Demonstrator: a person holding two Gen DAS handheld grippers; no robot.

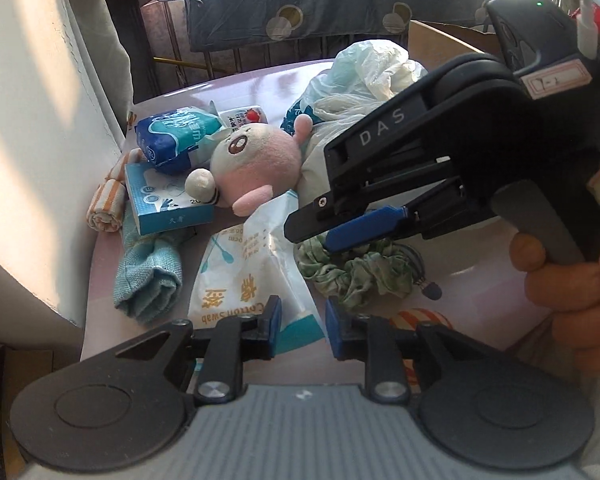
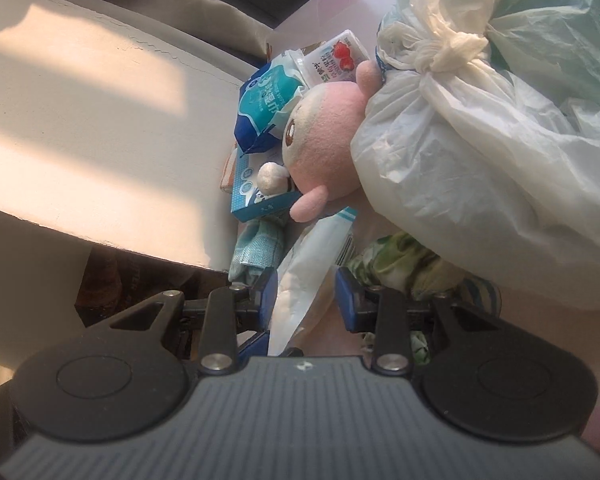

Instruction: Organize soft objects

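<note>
A pink and white plush toy (image 1: 256,160) lies in the middle of the pale pink table (image 1: 236,88); it also shows in the right wrist view (image 2: 324,128). A cotton swab bag (image 1: 252,268) lies in front of it, between my left gripper's (image 1: 300,320) open fingers. A green scrunchie (image 1: 352,272) lies right of the bag. My right gripper (image 1: 320,232) hovers just above the scrunchie, tilted sideways; in its own view (image 2: 306,300) it is open around the swab bag's end (image 2: 300,280), with the scrunchie (image 2: 400,260) beside its right finger. A teal cloth (image 1: 148,276) lies at left.
A striped orange towel roll (image 1: 106,204), a blue box (image 1: 164,200) and a wipes pack (image 1: 176,136) crowd the table's left by the white wall (image 1: 40,120). Knotted plastic bags (image 2: 480,140) fill the right. A cardboard box (image 1: 452,40) stands behind them.
</note>
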